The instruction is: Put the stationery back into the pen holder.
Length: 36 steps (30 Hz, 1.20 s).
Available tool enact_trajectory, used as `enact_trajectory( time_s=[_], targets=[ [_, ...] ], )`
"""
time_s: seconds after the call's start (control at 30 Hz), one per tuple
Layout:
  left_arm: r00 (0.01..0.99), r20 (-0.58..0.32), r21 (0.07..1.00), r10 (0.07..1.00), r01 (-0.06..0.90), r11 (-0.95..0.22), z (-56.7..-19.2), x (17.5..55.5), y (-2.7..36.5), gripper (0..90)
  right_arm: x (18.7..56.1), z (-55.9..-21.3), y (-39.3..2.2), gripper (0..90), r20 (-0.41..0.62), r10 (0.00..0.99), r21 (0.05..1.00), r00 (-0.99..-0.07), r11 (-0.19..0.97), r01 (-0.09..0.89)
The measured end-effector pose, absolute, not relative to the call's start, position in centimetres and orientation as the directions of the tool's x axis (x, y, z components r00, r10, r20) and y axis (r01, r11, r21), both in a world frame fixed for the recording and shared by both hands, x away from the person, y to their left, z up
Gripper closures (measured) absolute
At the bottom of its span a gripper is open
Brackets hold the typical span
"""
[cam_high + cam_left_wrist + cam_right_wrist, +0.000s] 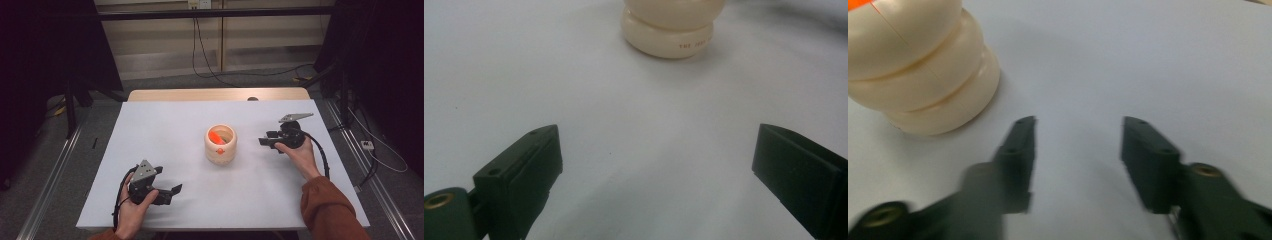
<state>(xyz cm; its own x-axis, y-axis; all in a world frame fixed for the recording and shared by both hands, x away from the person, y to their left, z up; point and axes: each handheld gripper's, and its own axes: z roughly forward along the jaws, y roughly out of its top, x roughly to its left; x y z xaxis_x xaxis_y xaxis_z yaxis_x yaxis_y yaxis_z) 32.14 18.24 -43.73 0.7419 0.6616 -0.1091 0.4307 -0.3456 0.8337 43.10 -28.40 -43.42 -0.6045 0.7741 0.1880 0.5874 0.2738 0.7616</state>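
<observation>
the right gripper (263, 142), a black two-jaw tool in the person's right hand, sits low over the table, just to the right of the pot. its two jaws are spread apart and there is nothing between them, just bare table. in the right gripper view the picture is a bit smeared, so the tool may be moving.

the left gripper (175, 190), the same kind of black tool, rests near the front edge of the table, well away from the pot. its jaws are spread wide too, with nothing in them.

the thing the work is about is the round cream pot with bumpy ring sides (220, 145). it stands upright in the middle of the white table top (165, 125). inside it, poking up, is a small orange thing (215, 135). i cannot tell just what that orange thing is.

i think the orange thing is already in the pot and the right tool has just let go. to do this bit well, keep the jaws apart and pull the tool back and away to the side, slow and flat. don't bump the pot, since it could tip over and spill. the left tool should stay put, out of the way.
</observation>
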Motion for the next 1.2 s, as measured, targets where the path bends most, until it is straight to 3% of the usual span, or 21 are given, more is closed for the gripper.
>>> enact_trajectory(
  time_s=[0.07, 0.2, 0.4, 0.47, 0.7, 0.8, 1.1, 1.2],
  targets=[
    [0.744, -0.105, 0.83, 0.66, 0.431, -0.354, -43.7, 32.2, 18.3, 5.8, 43.0, -43.1, -28.6, 19.7, 0.195, 0.779, 0.755, -0.596, 0.268, 0.598],
    [0.742, -0.103, 0.829, 0.663, 0.432, -0.355, -43.7, 32.1, 18.3, 5.8, 42.7, -42.7, -29.1, 10.8, 0.17, 0.789, 0.751, -0.59, 0.284, 0.596],
    [0.745, -0.103, 0.83, 0.659, 0.43, -0.356, -43.7, 32.2, 18.3, 5.8, 42.1, -42.2, -29.9, 12.6, 0.131, 0.802, 0.709, -0.583, 0.335, 0.621],
    [0.744, -0.105, 0.832, 0.659, 0.429, -0.352, -43.8, 32.2, 18.2, 5.8, 41.9, -41.9, -30.5, 20.4, 0.125, 0.799, 0.707, -0.588, 0.344, 0.618],
    [0.743, -0.11, 0.83, 0.66, 0.434, -0.351, -43.8, 32.2, 18.1, 5.8, 41.3, -41.3, -33.0, 17.3, 0.116, 0.838, 0.641, -0.533, 0.346, 0.685],
    [0.745, -0.103, 0.829, 0.659, 0.43, -0.358, -43.8, 32.2, 18.1, 5.8, 41.2, -41.5, -33.8, 11.3, 0.113, 0.83, 0.61, -0.547, 0.377, 0.697],
    [0.742, -0.106, 0.827, 0.662, 0.435, -0.355, -43.8, 32.2, 18.1, 5.8, 42.5, -42.0, -34.8, 16.8, 0.092, 0.808, 0.524, -0.582, 0.458, 0.718],
    [0.743, -0.109, 0.828, 0.661, 0.435, -0.353, -43.8, 32.2, 18.1, 5.8, 43.2, -42.3, -34.5, 25.1, 0.09, 0.797, 0.489, -0.597, 0.487, 0.724]
  ],
)
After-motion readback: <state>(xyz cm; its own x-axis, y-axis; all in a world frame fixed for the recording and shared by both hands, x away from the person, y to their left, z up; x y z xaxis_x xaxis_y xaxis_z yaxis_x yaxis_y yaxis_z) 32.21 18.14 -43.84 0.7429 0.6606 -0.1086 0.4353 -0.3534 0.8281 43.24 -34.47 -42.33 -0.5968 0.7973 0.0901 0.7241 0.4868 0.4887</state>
